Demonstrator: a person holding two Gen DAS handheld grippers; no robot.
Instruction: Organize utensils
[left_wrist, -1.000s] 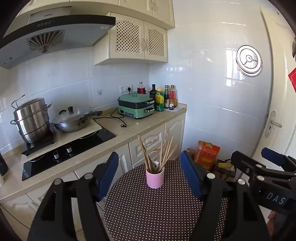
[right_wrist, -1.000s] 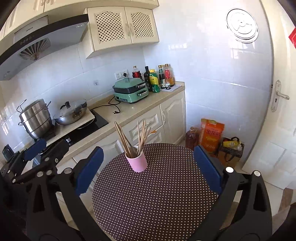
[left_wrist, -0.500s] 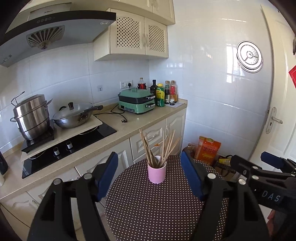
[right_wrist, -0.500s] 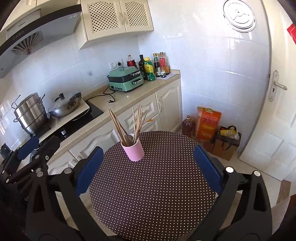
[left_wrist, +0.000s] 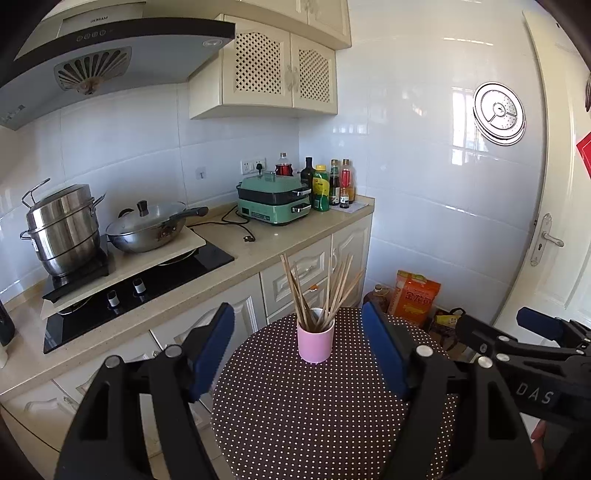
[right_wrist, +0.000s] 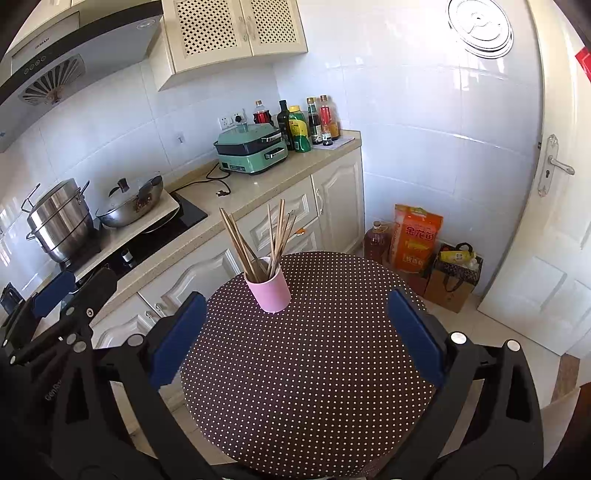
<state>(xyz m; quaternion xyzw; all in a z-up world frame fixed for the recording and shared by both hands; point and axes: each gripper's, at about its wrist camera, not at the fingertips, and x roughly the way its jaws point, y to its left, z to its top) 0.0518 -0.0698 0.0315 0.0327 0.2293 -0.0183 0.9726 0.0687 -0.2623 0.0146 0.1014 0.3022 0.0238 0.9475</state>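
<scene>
Pink cup (left_wrist: 316, 340) stands far-centre on our dotted desk (left_wrist: 314, 413), chopsticks (left_wrist: 321, 291) fanned upright inside; left gripper (left_wrist: 297, 345) and right gripper (right_wrist: 295, 330) hover, jaws apart, empty, lining up.

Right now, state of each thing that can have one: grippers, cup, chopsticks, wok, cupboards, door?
left gripper: open, empty, clear of the cup
right gripper: open, empty
pink cup: upright on the dotted table
chopsticks: standing in the cup, splayed
wok: lidded, on the stove
steamer pot: lid on
wall cupboard: doors shut
door: shut
</scene>
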